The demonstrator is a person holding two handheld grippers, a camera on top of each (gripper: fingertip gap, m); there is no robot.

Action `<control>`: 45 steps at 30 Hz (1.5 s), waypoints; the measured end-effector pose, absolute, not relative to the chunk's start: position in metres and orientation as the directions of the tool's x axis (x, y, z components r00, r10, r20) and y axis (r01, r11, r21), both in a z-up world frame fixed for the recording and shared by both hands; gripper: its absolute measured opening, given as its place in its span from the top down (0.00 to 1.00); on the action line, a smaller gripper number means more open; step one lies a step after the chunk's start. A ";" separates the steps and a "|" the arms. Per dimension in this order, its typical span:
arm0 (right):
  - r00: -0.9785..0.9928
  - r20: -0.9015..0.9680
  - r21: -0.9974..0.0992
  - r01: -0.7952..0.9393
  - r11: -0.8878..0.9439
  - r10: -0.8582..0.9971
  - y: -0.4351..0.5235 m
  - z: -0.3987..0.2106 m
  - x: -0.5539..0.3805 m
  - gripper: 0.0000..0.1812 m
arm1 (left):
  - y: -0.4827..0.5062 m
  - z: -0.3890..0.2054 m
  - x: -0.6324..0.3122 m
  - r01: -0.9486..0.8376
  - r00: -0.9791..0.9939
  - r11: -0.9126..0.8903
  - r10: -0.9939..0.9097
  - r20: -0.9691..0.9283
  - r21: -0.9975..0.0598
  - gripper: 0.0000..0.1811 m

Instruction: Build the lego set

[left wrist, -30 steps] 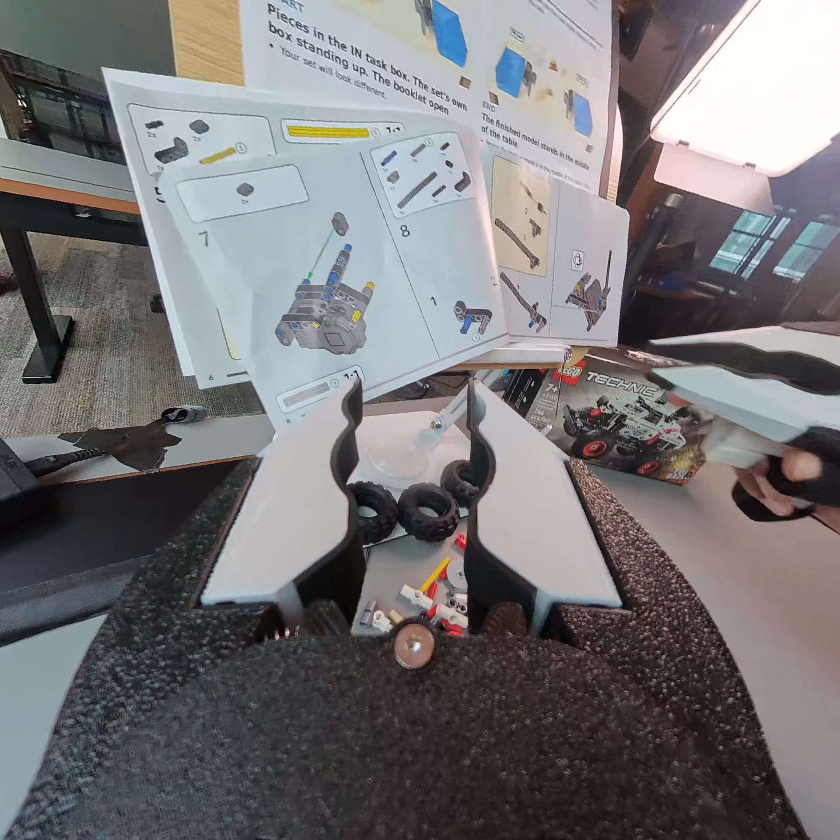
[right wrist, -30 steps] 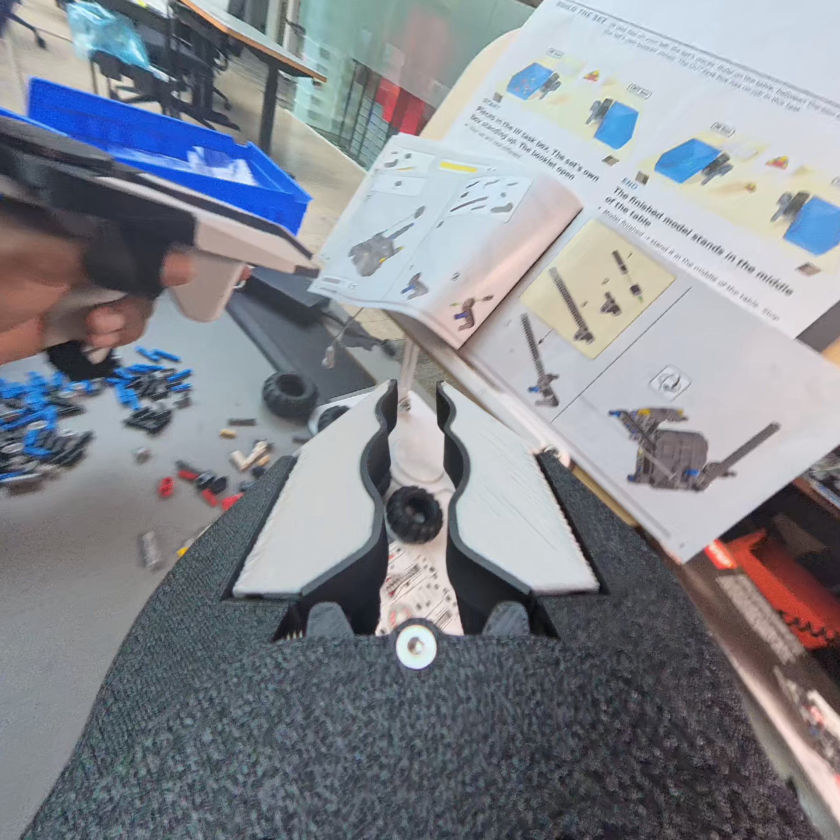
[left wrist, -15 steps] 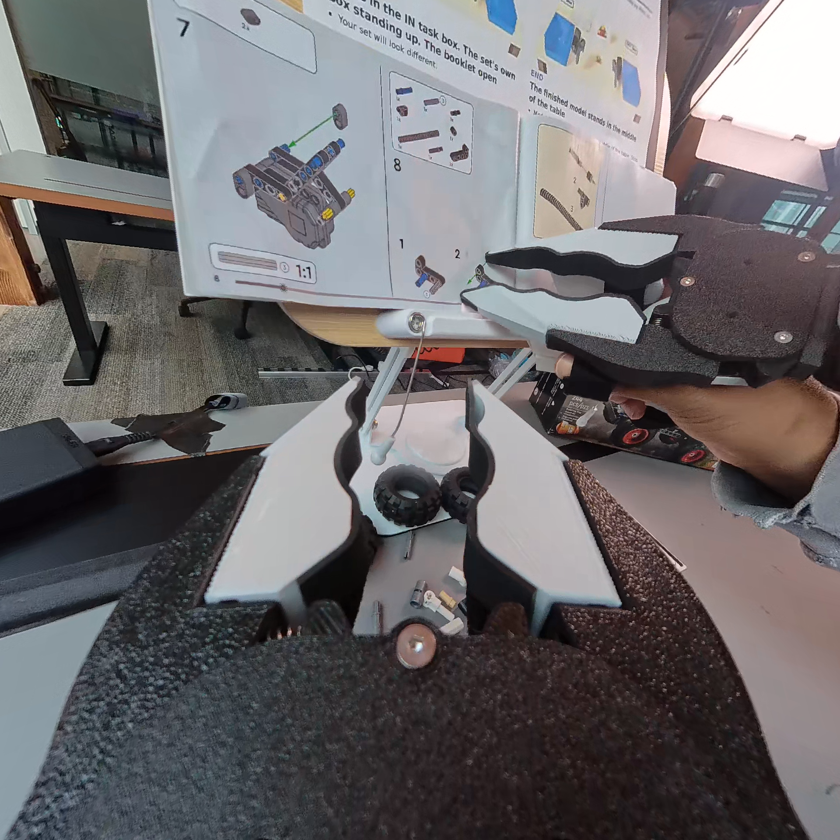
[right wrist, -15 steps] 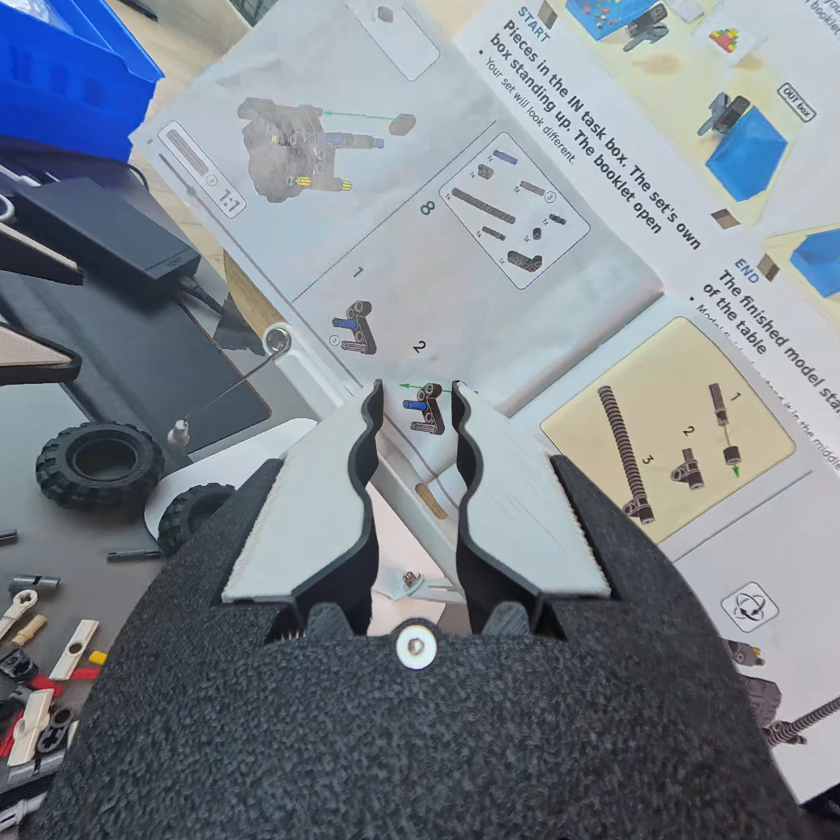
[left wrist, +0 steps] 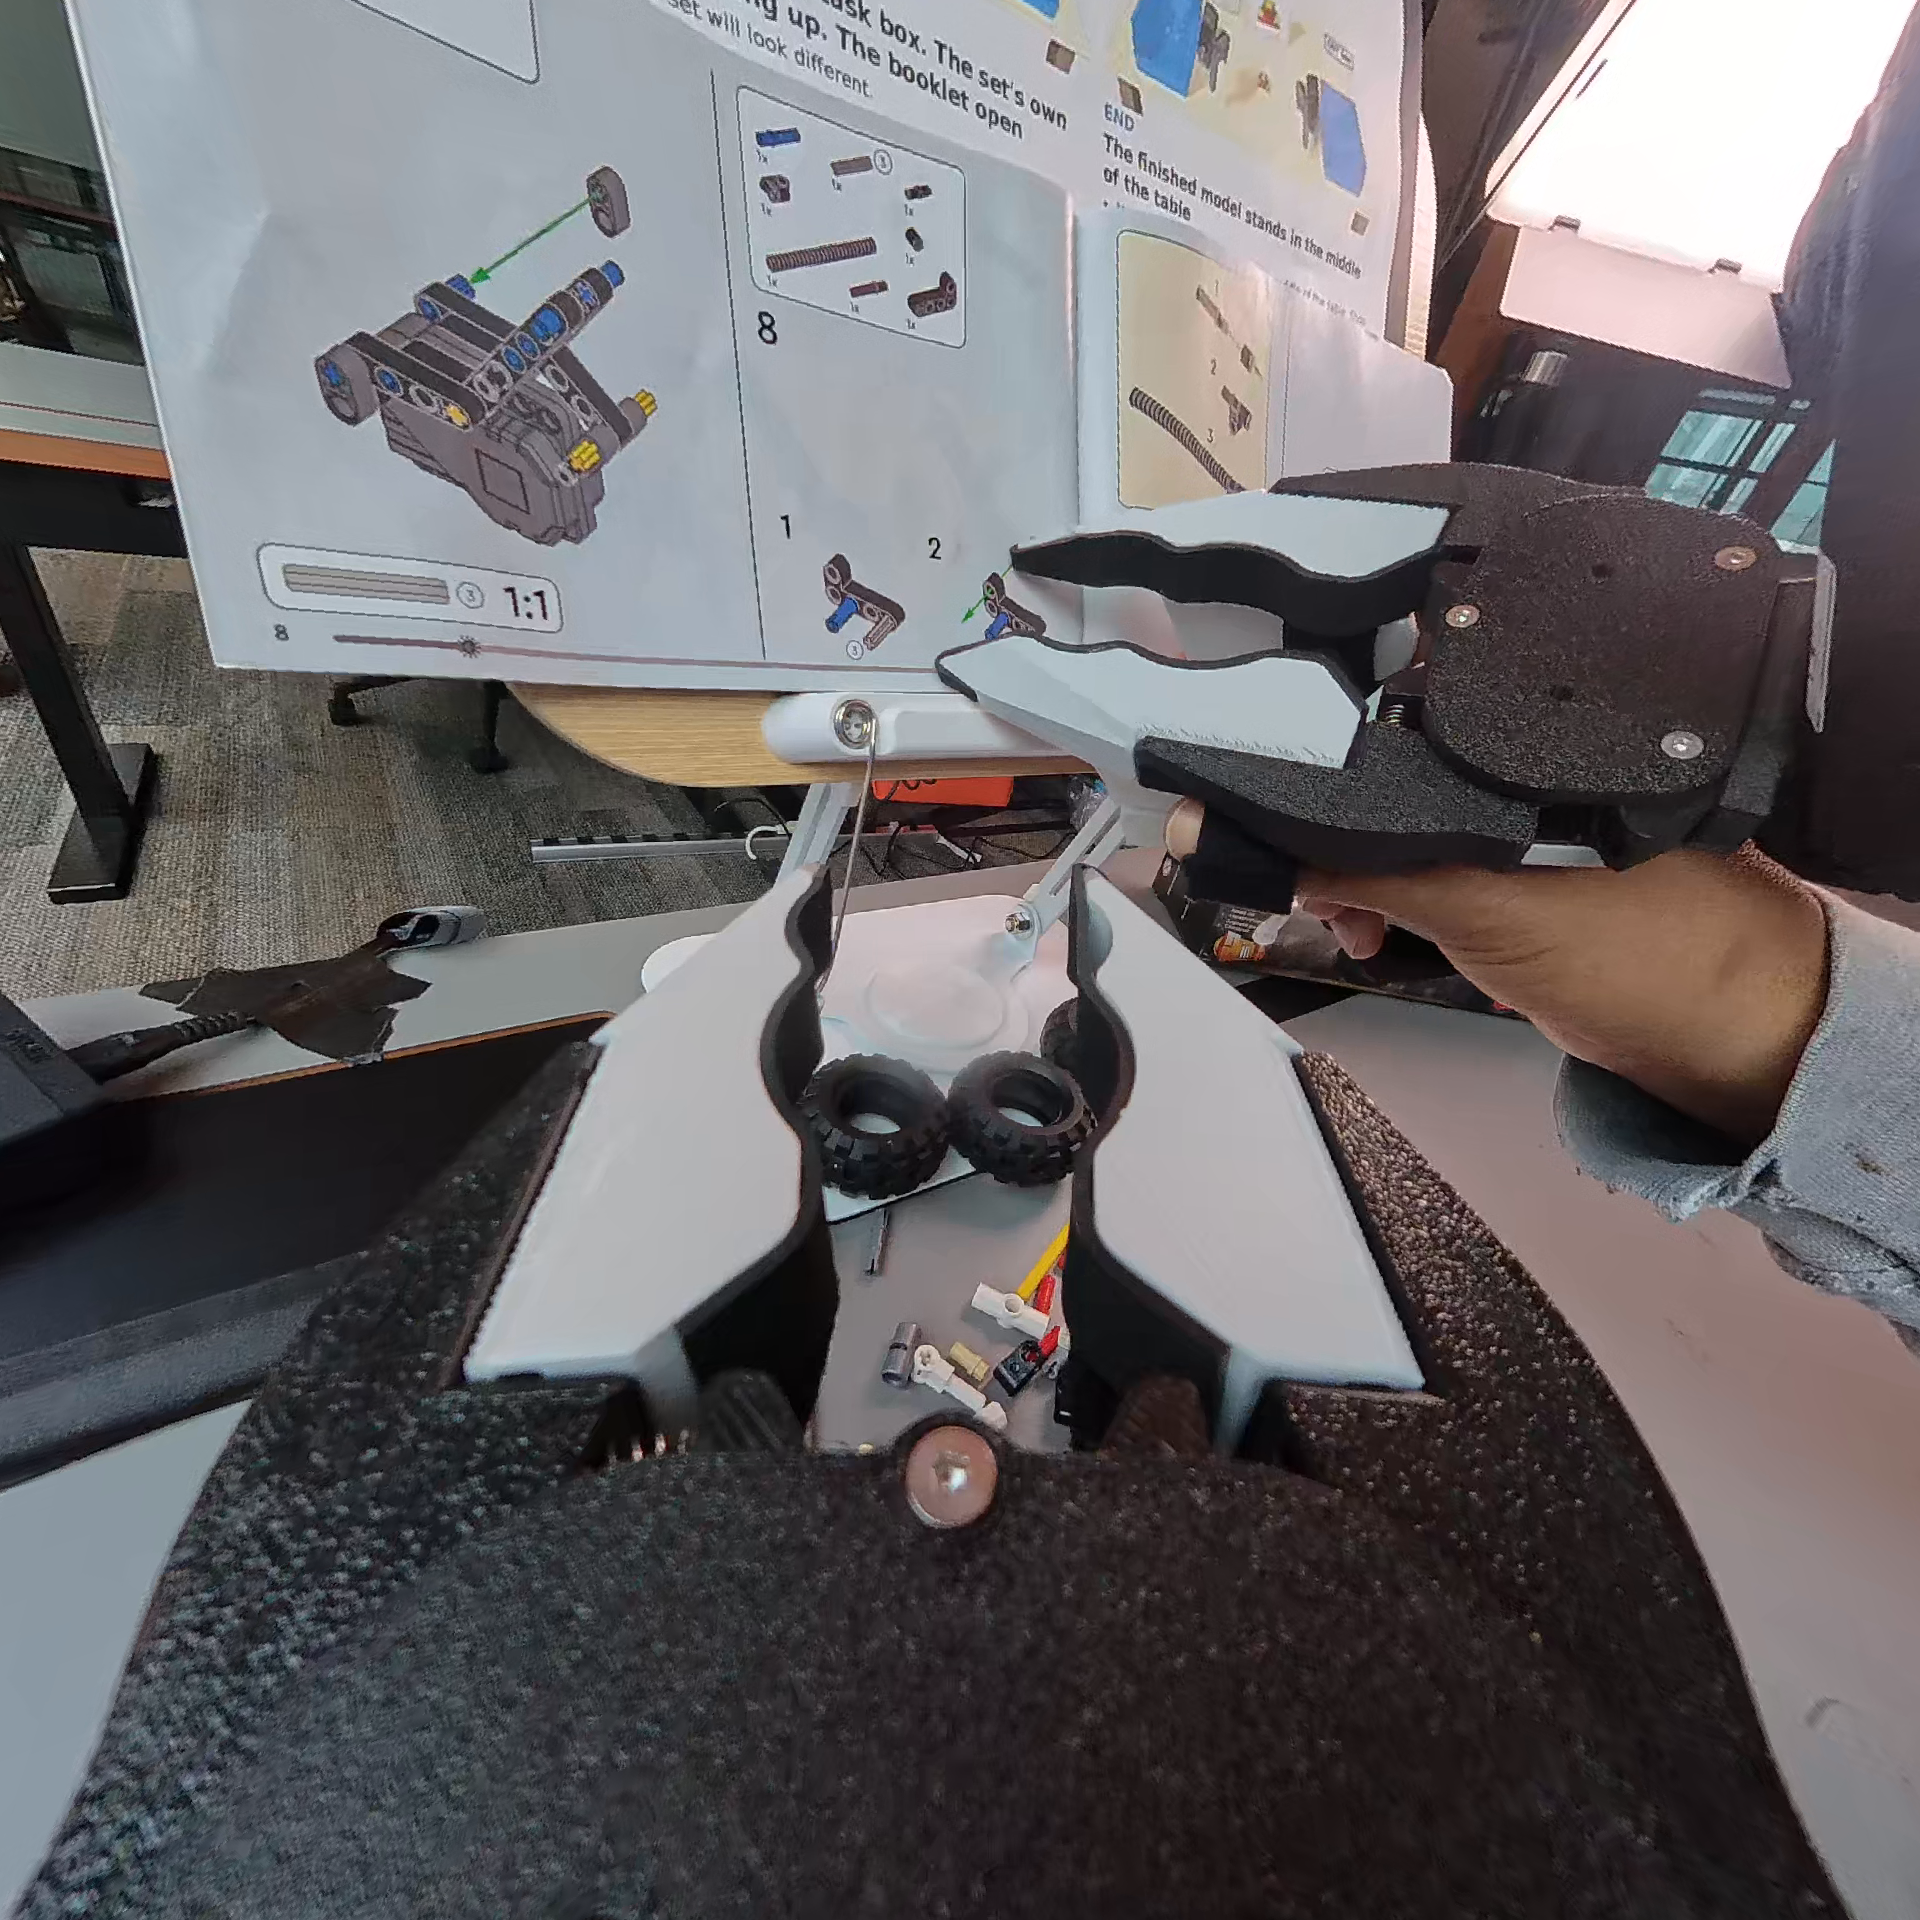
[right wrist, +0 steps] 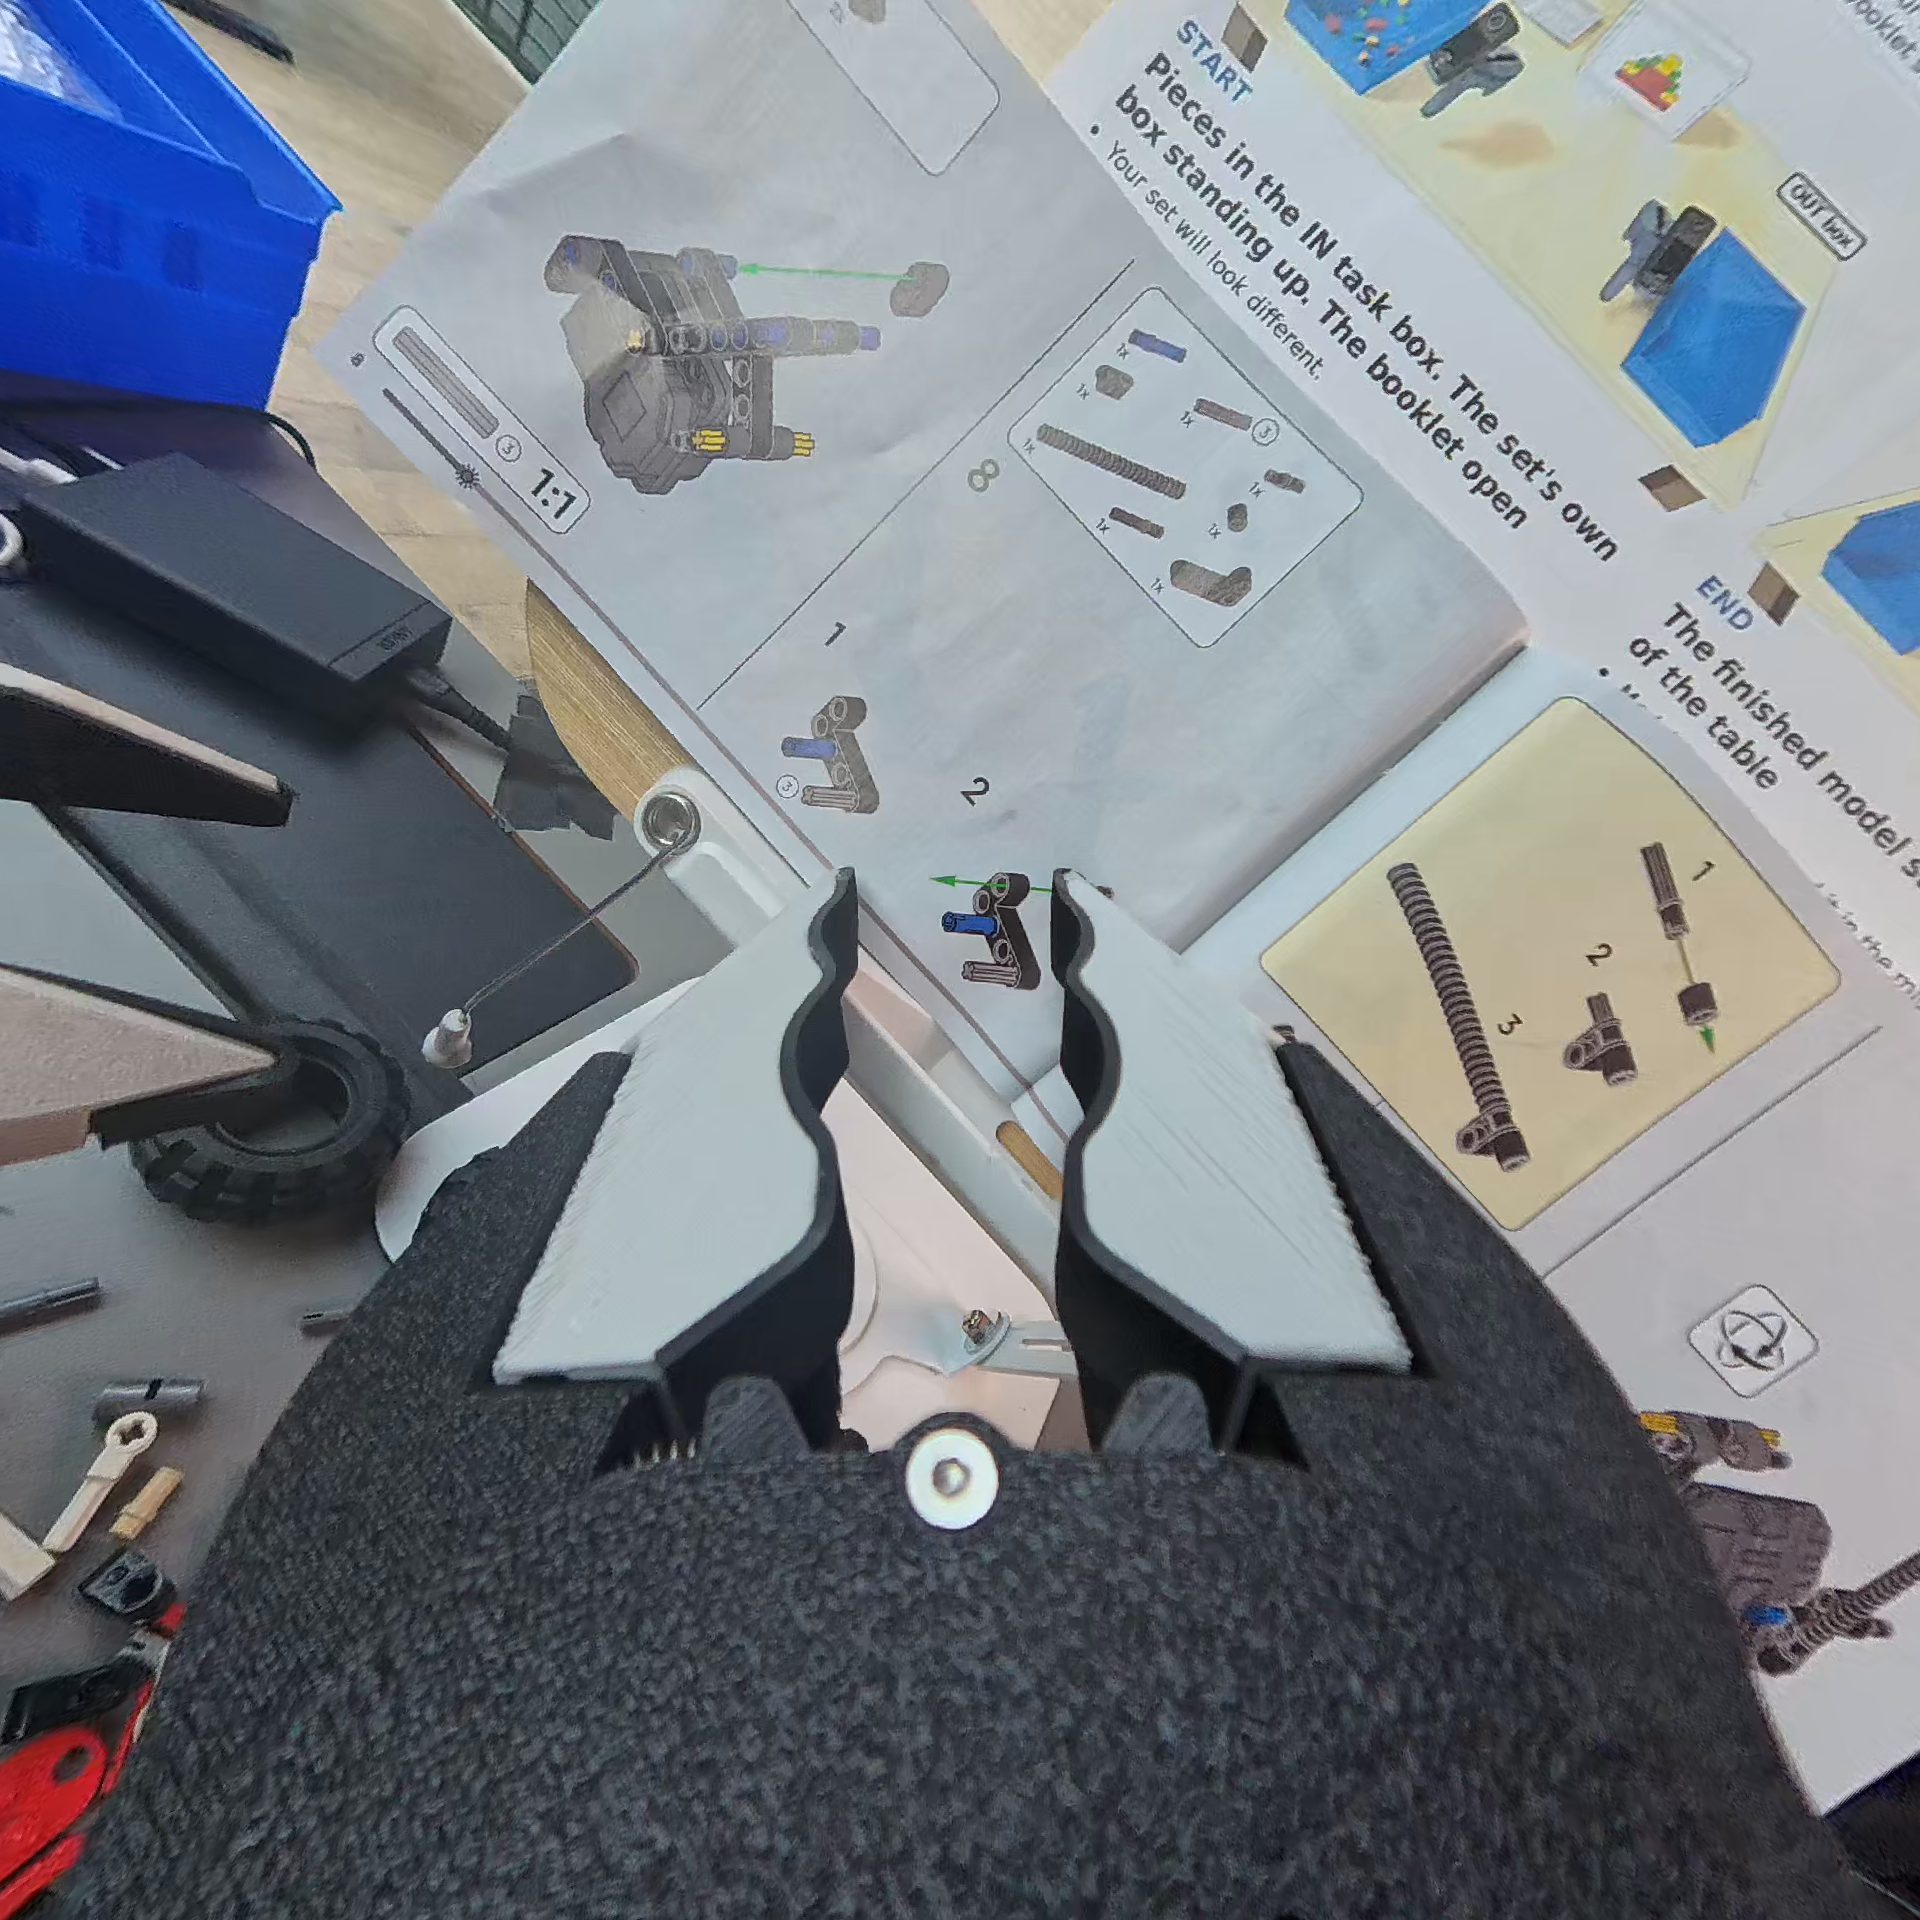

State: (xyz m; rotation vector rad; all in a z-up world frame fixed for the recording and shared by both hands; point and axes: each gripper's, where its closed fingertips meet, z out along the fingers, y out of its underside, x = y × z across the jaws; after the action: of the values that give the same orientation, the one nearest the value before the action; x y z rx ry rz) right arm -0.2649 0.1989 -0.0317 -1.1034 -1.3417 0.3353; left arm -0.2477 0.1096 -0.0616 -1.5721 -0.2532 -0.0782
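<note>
The open instruction booklet (left wrist: 623, 312) stands on a white stand (left wrist: 914, 727). My right gripper (left wrist: 982, 613) is open, with its tips at the lower right corner of the booklet's left page; in its own view (right wrist: 953, 888) the jaws frame a small printed diagram and hold nothing. My left gripper (left wrist: 948, 894) is open and empty, low over the table. Two black tyres (left wrist: 883, 1127) lie between its fingers on the stand's base. Small loose Lego pieces (left wrist: 977, 1351) lie nearer. In the right wrist view another tyre (right wrist: 270, 1174) lies under a left gripper finger (right wrist: 135, 1070).
A large printed sheet (right wrist: 1558, 312) stands behind the booklet. A blue bin (right wrist: 125, 208) and a black power adapter (right wrist: 229, 582) sit at the left on a dark mat (left wrist: 208, 1195). More loose pieces (right wrist: 114, 1475) lie at front left. The set's box (left wrist: 1247, 935) lies behind the hand.
The booklet's curling pages have gone flat on the stand. My right gripper has moved from the right in to the page's lower corner. My left gripper has come slightly closer to the stand.
</note>
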 end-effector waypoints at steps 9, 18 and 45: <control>0.238 0.572 -0.808 0.324 0.492 0.785 0.192 -0.032 -0.258 0.76 | 0.110 -0.063 -0.248 0.202 0.973 0.001 0.116 0.201 -0.979 0.75; 0.220 0.566 -0.814 0.299 0.498 0.794 0.185 -0.029 -0.249 0.77 | 0.109 -0.062 -0.248 0.195 0.974 0.007 0.113 0.195 -0.981 0.75; 0.234 0.594 -0.774 0.428 0.467 0.770 0.197 -0.033 -0.267 0.86 | 0.109 -0.060 -0.288 0.339 0.924 0.014 0.182 0.336 -0.941 0.72</control>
State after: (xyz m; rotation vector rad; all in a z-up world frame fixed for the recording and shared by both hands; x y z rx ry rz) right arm -0.2671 0.1973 -0.0331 -1.1478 -1.3925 0.3242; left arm -0.2880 0.1091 -0.0598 -1.5667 -0.4163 -0.1281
